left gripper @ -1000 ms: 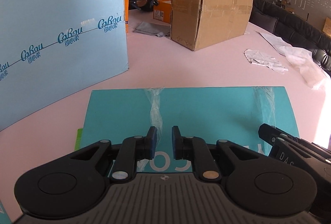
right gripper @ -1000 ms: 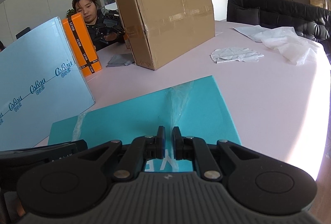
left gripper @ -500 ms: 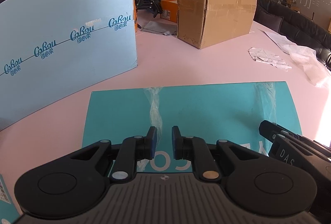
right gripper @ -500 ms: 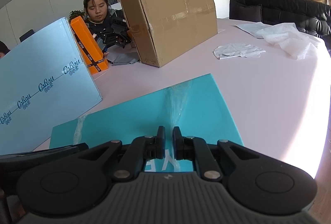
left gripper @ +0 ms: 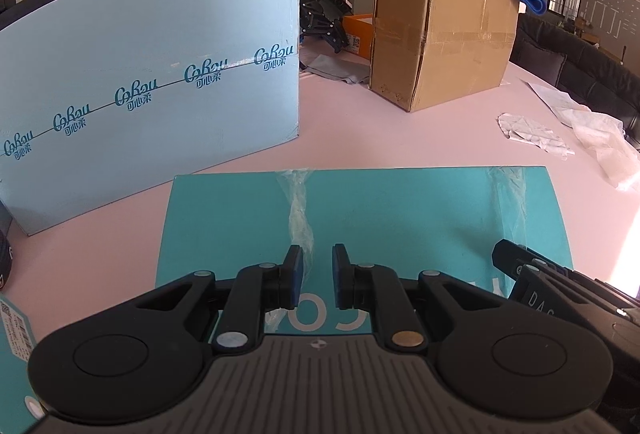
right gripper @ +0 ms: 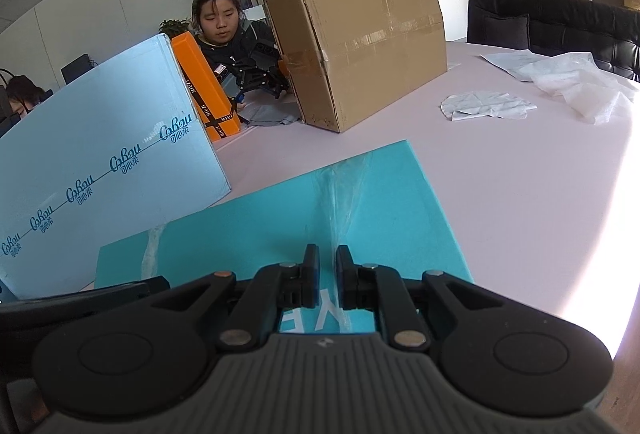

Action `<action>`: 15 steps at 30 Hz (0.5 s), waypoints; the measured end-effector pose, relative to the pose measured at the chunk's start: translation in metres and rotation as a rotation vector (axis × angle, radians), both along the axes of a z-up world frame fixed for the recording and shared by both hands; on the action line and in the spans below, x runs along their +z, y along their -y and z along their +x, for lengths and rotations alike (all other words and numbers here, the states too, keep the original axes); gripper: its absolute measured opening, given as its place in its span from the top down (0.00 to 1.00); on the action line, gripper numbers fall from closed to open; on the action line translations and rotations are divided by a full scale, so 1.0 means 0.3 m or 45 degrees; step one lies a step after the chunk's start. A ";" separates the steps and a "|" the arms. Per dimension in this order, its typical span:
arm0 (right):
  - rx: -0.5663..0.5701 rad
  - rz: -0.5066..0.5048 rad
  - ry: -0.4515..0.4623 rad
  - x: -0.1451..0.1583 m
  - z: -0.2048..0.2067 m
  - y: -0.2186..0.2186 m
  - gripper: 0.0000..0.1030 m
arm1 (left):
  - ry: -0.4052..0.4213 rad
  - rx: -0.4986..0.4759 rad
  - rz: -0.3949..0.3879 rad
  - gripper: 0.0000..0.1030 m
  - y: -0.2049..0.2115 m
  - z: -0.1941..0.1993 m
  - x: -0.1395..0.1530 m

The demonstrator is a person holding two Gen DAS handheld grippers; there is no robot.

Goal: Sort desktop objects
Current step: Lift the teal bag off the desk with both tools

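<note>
- Office; pale pink table (left gripper: 360,137) carries a light-blue box (left gripper: 152,81), carton (left gripper: 440,33), crumpled paper (left gripper: 532,135).
- Flat teal box (left gripper: 380,218) lies nearest.
- Left gripper (left gripper: 313,276) and right gripper (right gripper: 327,276) angle down at its near edge, jaws nearly together, pinching its near edge.

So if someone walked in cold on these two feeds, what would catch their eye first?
Probably the flat teal box lying on the pale table right under both grippers, clear tape strips running across its top. Next, the tall light-blue box standing on edge to its left. Behind them sits a taped brown cardboard carton, with crumpled white wrapping off to the right.
</note>
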State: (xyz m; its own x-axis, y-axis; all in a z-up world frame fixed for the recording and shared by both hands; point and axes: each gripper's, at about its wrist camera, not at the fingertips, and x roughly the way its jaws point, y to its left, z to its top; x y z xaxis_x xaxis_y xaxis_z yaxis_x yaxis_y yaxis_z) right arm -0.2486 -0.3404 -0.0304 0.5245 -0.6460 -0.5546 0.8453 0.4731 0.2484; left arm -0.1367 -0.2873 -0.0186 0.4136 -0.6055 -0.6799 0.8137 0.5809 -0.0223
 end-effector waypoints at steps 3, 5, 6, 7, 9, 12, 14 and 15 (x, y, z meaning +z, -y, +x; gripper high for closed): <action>0.012 -0.002 0.008 0.009 0.002 -0.006 0.87 | 0.010 0.021 -0.014 0.89 -0.019 -0.003 0.020; 0.023 -0.007 0.013 0.014 0.006 -0.013 0.87 | 0.018 0.032 -0.021 0.89 -0.030 -0.002 0.029; 0.028 -0.008 0.016 0.017 0.007 -0.016 0.87 | 0.021 0.038 -0.023 0.89 -0.036 -0.001 0.033; 0.031 -0.009 0.019 0.019 0.008 -0.019 0.87 | 0.022 0.044 -0.025 0.89 -0.042 -0.001 0.036; 0.041 -0.009 0.024 0.023 0.010 -0.024 0.87 | 0.023 0.055 -0.029 0.89 -0.053 0.002 0.040; 0.057 -0.010 0.029 0.029 0.015 -0.033 0.87 | 0.023 0.075 -0.031 0.89 -0.064 0.007 0.047; 0.068 -0.011 0.033 0.034 0.018 -0.040 0.87 | 0.025 0.090 -0.035 0.89 -0.074 0.009 0.052; 0.074 -0.014 0.035 0.037 0.020 -0.044 0.87 | 0.028 0.096 -0.037 0.89 -0.078 0.011 0.055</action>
State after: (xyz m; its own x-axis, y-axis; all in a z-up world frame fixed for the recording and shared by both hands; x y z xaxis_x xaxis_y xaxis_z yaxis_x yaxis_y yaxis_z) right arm -0.2427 -0.3271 -0.0192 0.5760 -0.6199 -0.5328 0.8094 0.5238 0.2656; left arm -0.1335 -0.2638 -0.0020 0.4738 -0.5915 -0.6524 0.7680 0.6400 -0.0225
